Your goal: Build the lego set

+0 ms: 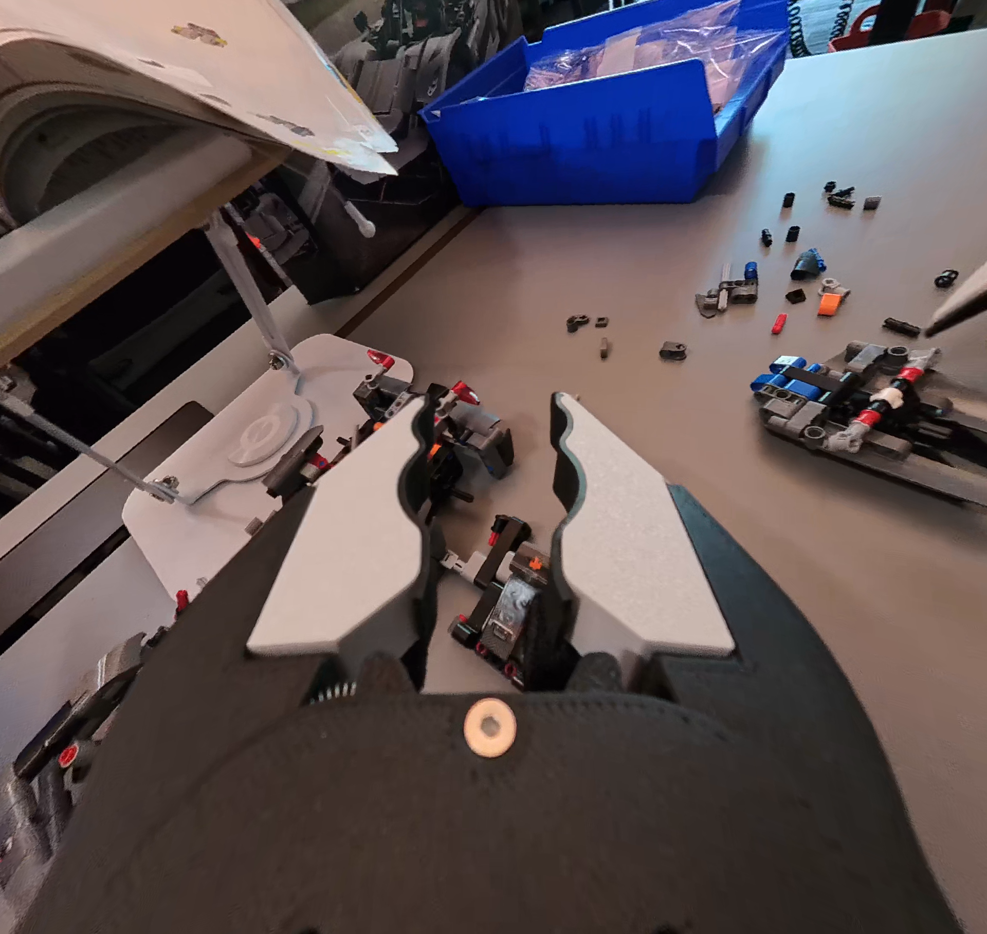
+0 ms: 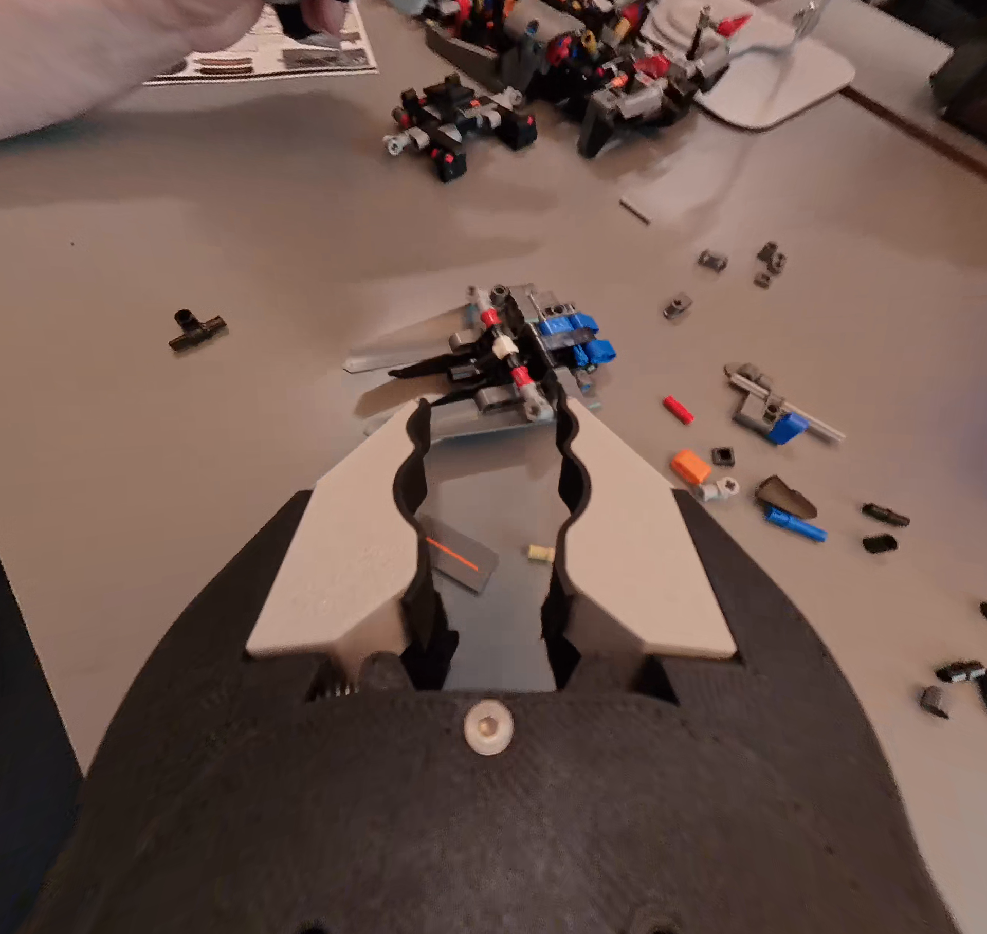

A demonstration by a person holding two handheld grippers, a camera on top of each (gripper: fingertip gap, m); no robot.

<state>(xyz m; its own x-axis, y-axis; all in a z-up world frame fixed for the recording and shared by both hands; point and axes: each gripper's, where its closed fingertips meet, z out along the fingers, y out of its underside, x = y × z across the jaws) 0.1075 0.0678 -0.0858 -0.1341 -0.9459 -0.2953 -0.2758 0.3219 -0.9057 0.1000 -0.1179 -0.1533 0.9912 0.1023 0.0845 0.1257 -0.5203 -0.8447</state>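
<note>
My left gripper [image 1: 491,401] is open and empty, hovering over a small black lego subassembly [image 1: 507,604] that lies on the table; it also shows in the right wrist view [image 2: 459,123]. The large dark lego model [image 1: 459,427] sits just beyond my left finger, also in the right wrist view [image 2: 577,48]. My right gripper [image 2: 491,406] is open and empty, its tips just short of a flat wing-shaped subassembly [image 2: 502,363] with blue, red and white parts, also in the left wrist view [image 1: 854,411]. A grey tile with an orange stripe [image 2: 459,556] lies on the table between my right fingers.
A blue bin [image 1: 587,123] with plastic bags stands at the back. An instruction booklet [image 1: 160,54] rests on a white stand [image 1: 240,454] at left. Loose small pieces [image 2: 690,466] scatter right of the wing; a black T-piece [image 2: 197,329] lies at left. A hand [image 2: 133,16] is at top left. About 20 cm separates my left fingertips from my right. The small black lego subassembly [image 1: 507,604] is about 9 cm from my left fingertips. It is also in sight in the right wrist view [image 2: 455,92].
</note>
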